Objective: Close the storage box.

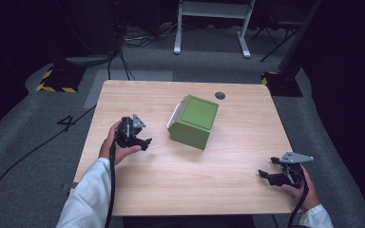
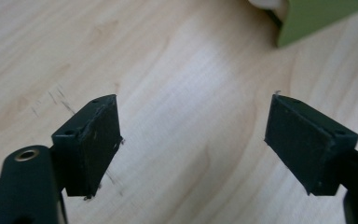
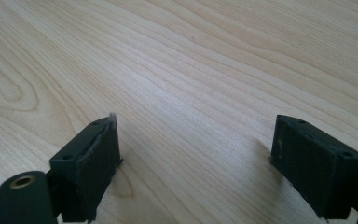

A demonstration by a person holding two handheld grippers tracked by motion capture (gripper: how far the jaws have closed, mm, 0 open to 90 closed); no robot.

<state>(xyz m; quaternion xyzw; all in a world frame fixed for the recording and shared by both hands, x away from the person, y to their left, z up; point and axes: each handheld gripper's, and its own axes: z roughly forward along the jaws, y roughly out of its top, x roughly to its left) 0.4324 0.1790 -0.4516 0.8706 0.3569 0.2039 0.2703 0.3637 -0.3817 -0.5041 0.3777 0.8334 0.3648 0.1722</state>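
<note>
A green box (image 1: 194,121) with a white side panel lies tipped on the wooden table (image 1: 180,185) near its middle. My left gripper (image 1: 145,141) rests low over the table just left of the box, open, with nothing between its jaws. In the left gripper view the gripper (image 2: 193,140) points at bare wood, and a corner of the green box (image 2: 317,18) shows at the top right. My right gripper (image 1: 264,174) sits near the table's front right, apart from the box, open and empty. The right gripper view has this gripper (image 3: 196,158) over bare wood grain.
A dark round cable hole (image 1: 220,95) sits near the table's far edge. Cables trail from both grippers off the front edge. Beyond the table are a white frame's legs (image 1: 211,28) and yellow-black striped floor bases (image 1: 57,80).
</note>
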